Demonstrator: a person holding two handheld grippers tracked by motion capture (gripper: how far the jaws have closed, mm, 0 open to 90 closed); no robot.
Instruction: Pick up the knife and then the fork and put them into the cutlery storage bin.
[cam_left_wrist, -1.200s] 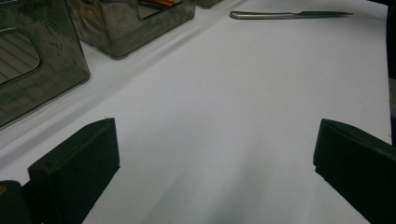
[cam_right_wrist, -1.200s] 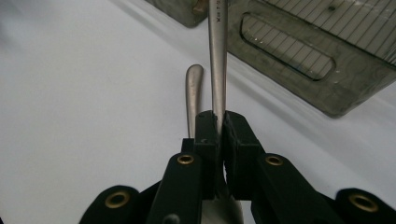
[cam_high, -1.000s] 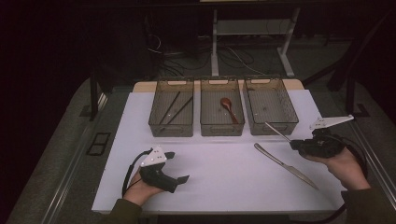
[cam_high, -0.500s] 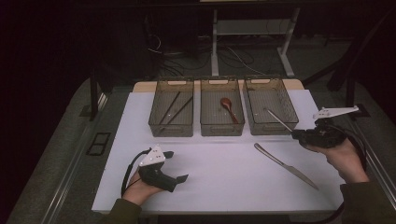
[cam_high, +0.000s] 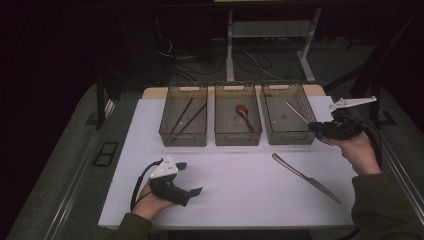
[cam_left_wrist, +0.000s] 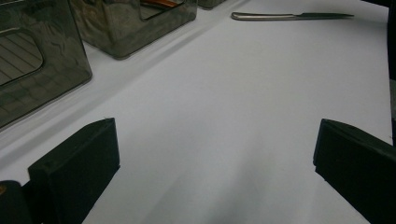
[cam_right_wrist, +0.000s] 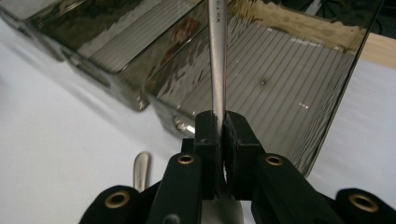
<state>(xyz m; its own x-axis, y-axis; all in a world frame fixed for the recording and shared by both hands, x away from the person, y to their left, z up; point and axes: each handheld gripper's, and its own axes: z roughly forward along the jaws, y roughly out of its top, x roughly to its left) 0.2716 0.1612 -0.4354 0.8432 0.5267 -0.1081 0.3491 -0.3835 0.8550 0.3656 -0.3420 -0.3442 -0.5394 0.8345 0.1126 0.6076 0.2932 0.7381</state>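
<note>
My right gripper (cam_high: 314, 126) (cam_right_wrist: 220, 123) is shut on a slim silver utensil (cam_high: 297, 112) (cam_right_wrist: 217, 60), gripped partway along its shaft. The utensil's far end points out over the right-hand smoky bin (cam_high: 285, 137) (cam_right_wrist: 280, 79), and the gripper hangs at that bin's near right corner. A table knife (cam_high: 305, 177) (cam_left_wrist: 289, 16) lies on the white sheet in front of that bin. My left gripper (cam_high: 189, 178) (cam_left_wrist: 210, 163) rests open on the sheet at the front left, with nothing between its jaws.
The middle bin (cam_high: 237, 135) holds a red-brown spoon (cam_high: 243, 112). Dark chopsticks (cam_high: 185, 117) lie in the left bin (cam_high: 182, 135). All three bins stand in a row at the back of the white sheet (cam_high: 240, 180). Dark floor and table legs lie beyond.
My right gripper has lifted and moved away from me with the utensil, whose tip now reaches over the right bin. The left gripper has stayed put.
</note>
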